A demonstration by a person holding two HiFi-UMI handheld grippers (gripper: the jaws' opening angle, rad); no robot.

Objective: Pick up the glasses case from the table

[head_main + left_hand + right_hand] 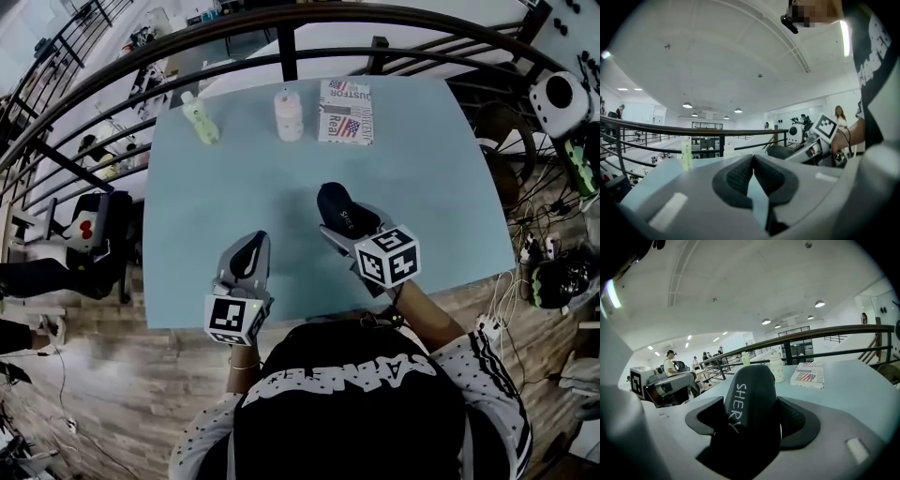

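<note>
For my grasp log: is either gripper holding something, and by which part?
The right gripper is shut on the glasses case, clamping its two sides near one end. The left gripper is shut, empty.

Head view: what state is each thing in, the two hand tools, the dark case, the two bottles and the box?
Right gripper: shut on the glasses case.
Glasses case: closed, clamped between the jaws.
Left gripper: shut, empty.
Green bottle: upright on the table.
White bottle: upright.
Box: closed, lying flat.
</note>
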